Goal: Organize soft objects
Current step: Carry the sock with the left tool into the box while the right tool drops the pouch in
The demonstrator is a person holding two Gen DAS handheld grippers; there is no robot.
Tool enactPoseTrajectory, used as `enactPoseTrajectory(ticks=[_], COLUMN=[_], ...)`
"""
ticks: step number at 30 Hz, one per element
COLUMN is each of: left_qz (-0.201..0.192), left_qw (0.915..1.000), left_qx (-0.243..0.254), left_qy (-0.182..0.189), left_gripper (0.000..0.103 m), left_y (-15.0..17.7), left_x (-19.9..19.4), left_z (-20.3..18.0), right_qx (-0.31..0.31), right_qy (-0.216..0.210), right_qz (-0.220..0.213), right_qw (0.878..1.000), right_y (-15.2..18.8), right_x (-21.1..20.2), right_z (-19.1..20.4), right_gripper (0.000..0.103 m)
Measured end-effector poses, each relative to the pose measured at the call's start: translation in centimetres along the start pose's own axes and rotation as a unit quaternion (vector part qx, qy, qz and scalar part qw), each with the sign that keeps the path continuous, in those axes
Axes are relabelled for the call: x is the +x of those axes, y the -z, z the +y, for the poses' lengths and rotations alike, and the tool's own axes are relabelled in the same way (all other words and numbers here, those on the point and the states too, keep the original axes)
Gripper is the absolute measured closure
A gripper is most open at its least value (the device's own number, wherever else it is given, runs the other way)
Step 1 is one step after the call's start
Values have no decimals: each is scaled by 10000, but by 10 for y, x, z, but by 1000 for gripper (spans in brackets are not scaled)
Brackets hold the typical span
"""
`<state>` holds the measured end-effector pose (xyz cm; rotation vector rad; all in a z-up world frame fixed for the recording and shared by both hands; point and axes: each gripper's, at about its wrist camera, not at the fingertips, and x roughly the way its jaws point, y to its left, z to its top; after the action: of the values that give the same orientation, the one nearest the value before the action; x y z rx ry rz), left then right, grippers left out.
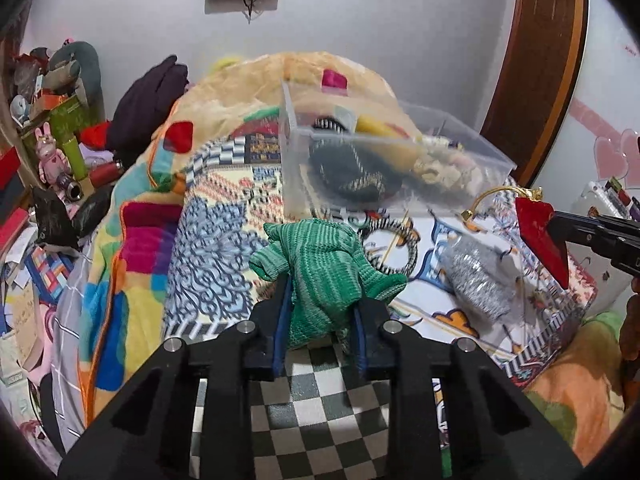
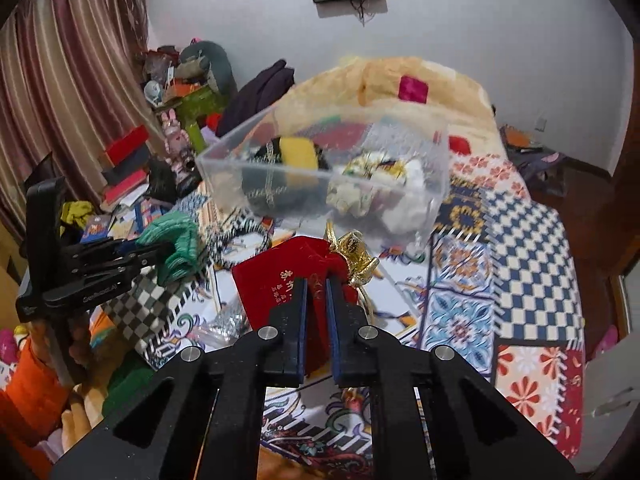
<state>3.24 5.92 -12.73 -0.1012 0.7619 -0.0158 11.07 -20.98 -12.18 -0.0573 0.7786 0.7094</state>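
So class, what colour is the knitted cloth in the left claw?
Green cloth, clearest in the left wrist view.

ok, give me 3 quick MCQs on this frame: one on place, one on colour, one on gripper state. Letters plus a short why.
1. Where is the clear bin?
A) on the bed beyond both grippers
B) on the floor
C) in the left gripper

2. What colour is the knit cloth?
A) yellow
B) green
C) white

3. What is the right gripper doing?
A) open, holding nothing
B) shut on the red pouch
C) shut on the bin

Key: 1 A, it sits on the patterned bedspread ahead; 2 B, green knit shows in the left gripper; 3 B, both fingers pinch the pouch.
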Motion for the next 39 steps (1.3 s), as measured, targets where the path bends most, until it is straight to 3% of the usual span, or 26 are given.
enactPoseTrajectory(ticks=[10,22,28,39], left_qz=[-692,-1117,-1016,-282], left_qw=[9974,9934,9940,9975], left_qx=[132,212,355,630], left_qy=[132,167,185,134], left_gripper=[77,77,77,77], left_y=[-46,-110,-128,-127], left_x=[-28,-17,10,81], left_z=[-6,-15,-22,-34], right_qx=[-18,-169,-231,-173], right_qy=[240,401,417,611], right_qz=[-664,-1322,-1167,-368], right_qw=[9975,9903,9920,9973], right_y=[-36,-91,-102,-93], right_x=[-26,-17,11,71], right_z=[-8,-6,-6,-22], right_gripper=[95,95,95,95])
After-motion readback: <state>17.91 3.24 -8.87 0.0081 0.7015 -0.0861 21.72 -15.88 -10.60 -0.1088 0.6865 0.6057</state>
